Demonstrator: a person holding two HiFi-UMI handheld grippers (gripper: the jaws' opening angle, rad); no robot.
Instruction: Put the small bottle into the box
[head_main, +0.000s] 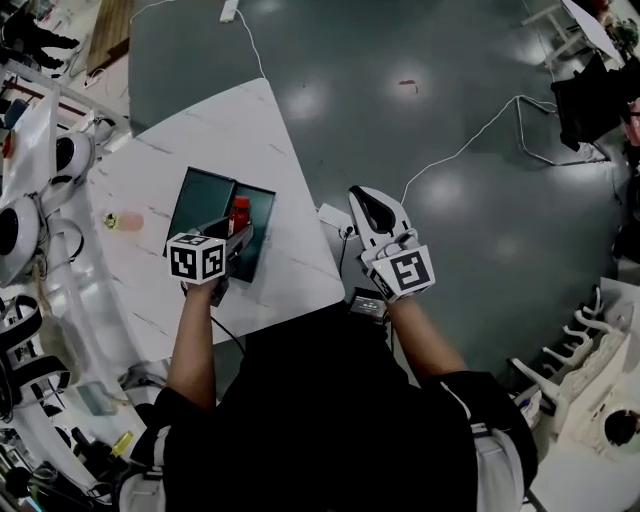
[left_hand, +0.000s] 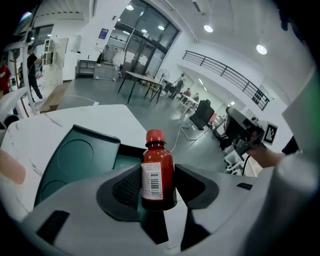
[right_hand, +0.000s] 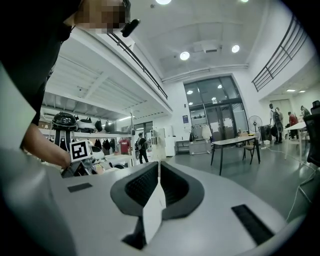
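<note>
A small red bottle (left_hand: 158, 172) with a red cap and a white barcode label stands upright between the jaws of my left gripper (left_hand: 157, 186), which is shut on it. In the head view the red bottle (head_main: 240, 213) hangs over the dark green box (head_main: 205, 200), whose hinged lid lies open flat on the white table. The same green box (left_hand: 75, 155) shows just beyond the bottle in the left gripper view. My right gripper (head_main: 368, 210) is held off the table's right edge above the floor; its jaws (right_hand: 158, 186) are shut with nothing between them.
The white table (head_main: 260, 130) has its corner pointing away, with a pink-and-yellow small item (head_main: 122, 221) at its left. White cables (head_main: 470, 140) run over the grey floor. Robot parts and clutter (head_main: 30, 220) crowd the left side; a white rack (head_main: 590, 350) stands right.
</note>
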